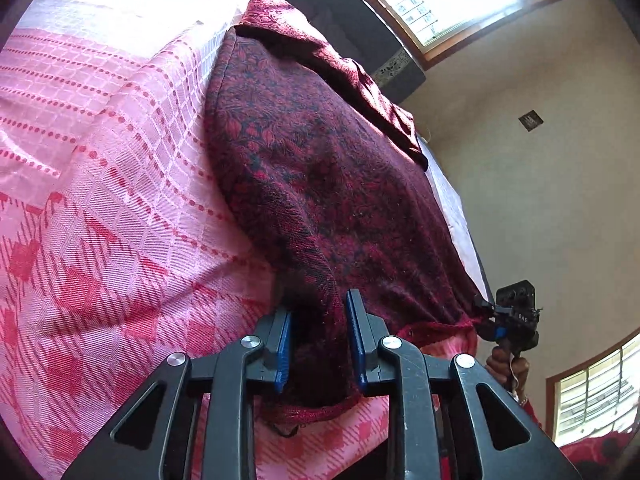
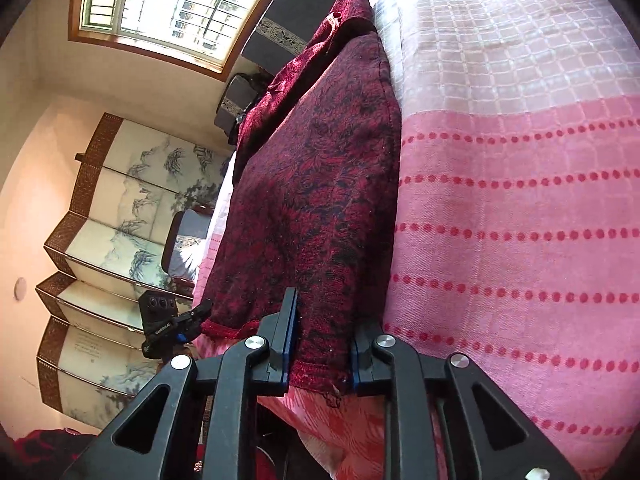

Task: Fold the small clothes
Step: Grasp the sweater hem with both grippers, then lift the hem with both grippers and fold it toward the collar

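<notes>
Both near corners of the dark red floral woven garment (image 1: pixel 320 184) pinched: left tongs (image 1: pixel 320 344) at its 6 o'clock hem, right tongs (image 2: pixel 322 344) likewise, over the pink checked bedsheet (image 1: pixel 100 160). Fold just beginning, by the look of it. Next, probably: lifting both corners evenly toward the 12 o'clock edge.

Both grippers point downward. The left gripper (image 1: pixel 320 344) is closed on the cloth (image 1: pixel 320 184) hem corner. The right gripper (image 2: pixel 324 340) pinches the other corner.
</notes>
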Available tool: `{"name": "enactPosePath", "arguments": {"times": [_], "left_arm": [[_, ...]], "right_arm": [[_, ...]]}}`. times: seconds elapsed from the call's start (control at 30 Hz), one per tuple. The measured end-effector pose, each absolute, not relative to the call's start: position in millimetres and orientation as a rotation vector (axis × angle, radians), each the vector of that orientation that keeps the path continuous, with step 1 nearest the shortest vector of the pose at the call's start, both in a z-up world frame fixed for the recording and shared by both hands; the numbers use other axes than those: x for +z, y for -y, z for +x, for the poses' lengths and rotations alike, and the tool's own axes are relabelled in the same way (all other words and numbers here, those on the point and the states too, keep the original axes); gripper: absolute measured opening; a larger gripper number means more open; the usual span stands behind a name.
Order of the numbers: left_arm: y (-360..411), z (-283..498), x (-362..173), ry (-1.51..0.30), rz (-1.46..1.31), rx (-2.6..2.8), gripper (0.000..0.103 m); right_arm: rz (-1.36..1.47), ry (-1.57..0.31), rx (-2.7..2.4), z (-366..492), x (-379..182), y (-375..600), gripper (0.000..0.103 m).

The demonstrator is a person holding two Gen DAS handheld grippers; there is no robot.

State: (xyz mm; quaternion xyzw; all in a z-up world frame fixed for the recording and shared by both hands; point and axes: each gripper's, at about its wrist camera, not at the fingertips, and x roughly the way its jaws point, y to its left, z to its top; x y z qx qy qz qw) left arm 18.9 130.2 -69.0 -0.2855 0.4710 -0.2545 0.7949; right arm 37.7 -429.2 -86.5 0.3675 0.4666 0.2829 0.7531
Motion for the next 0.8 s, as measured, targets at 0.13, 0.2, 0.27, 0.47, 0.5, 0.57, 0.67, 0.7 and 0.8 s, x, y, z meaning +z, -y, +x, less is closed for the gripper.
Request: {"name": "enactPosePath", "arguments": {"times": [0.13,0.2,0.27,0.47,0.5,0.57,0.67,0.7,0.8], "left_arm": [[-127.3,16.8,-66.4,-0.999,-0.65,-0.58,0.054],[-121.0,15.5,-62.9,-0.991,-0.632,-0.582,0.062],[-112.5,14.5,-59.4,-0.974,-0.56,-0.571,0.061],[-119.8,14.2,-62.2,-0.988,-0.575,-0.51,0.01],[-123.5,11.7,-55.0,-0.962,-0.589,-0.518,0.01],[-132.0,6.1,-36.5,-0.895,-0.604,-0.533,0.01],[-141.9,3.9,-25.7,-0.863,-0.604,-0.529,0.01],[-143.9,4.9,-30.0,-0.878,-0.603,-0.515,0.01],[-144.6,6.7,-49.2,-0.939,-0.604,-0.487,0.01]], "right_arm": [[0.918,-0.996,0.661,41.3,-86.8,433.1,0.037],[0.934,-1.003,0.658,45.0,-87.4,429.8,0.036],[0.912,-1.018,0.632,46.4,-87.2,425.5,0.022],[0.875,-1.027,0.557,41.4,-90.5,422.0,0.009],[0.889,-1.016,0.569,39.8,-87.1,420.4,0.009],[0.897,-0.973,0.598,32.3,-76.0,417.4,0.009],[0.894,-0.94,0.614,28.5,-65.0,416.0,0.009],[0.898,-0.947,0.61,28.4,-67.4,415.3,0.009],[0.916,-1.006,0.579,29.3,-88.2,414.7,0.009]]}}
